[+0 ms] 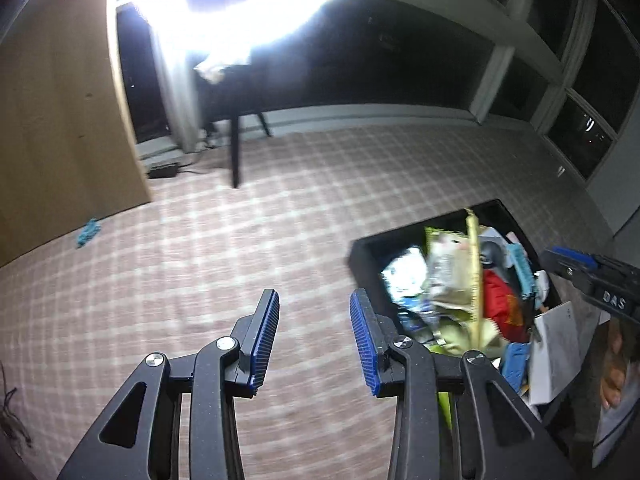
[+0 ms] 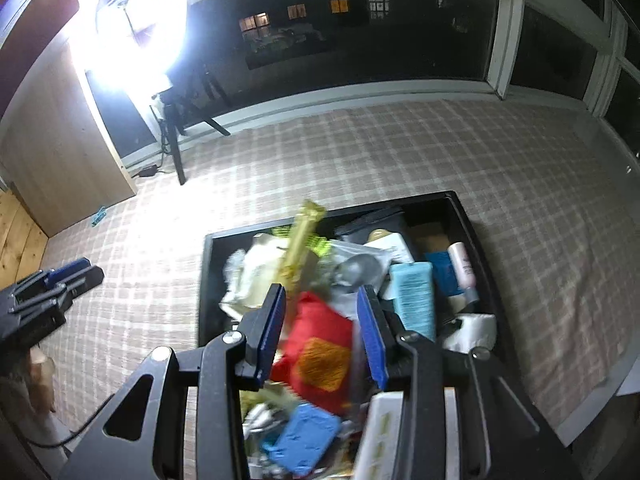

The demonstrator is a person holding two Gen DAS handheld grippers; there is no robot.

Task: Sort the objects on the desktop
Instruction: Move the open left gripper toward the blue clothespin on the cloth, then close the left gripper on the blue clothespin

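Black rectangular bin [image 2: 472, 224] brims with crumpled packets [image 2: 256, 272].

The left claw [image 1: 314, 340] and right claw [image 2: 322, 336] are matt black plastic with ribbed blue rubbery pads [image 1: 362, 344] and shiny metal pivot screws [image 1: 226, 344]. The black rectangular bin [image 2: 208, 280] looks smooth and matt. In it lie a red cloth pouch with an orange patch [image 2: 320, 356], a glossy gold ruler-like strip [image 2: 298, 252], a pale blue plastic tube [image 2: 414, 292] and a bumpy blue plastic block [image 2: 304, 440]. The checked pink floor covering [image 1: 240, 240] looks woven. The light wooden panel [image 1: 60, 120] shows smooth grain.
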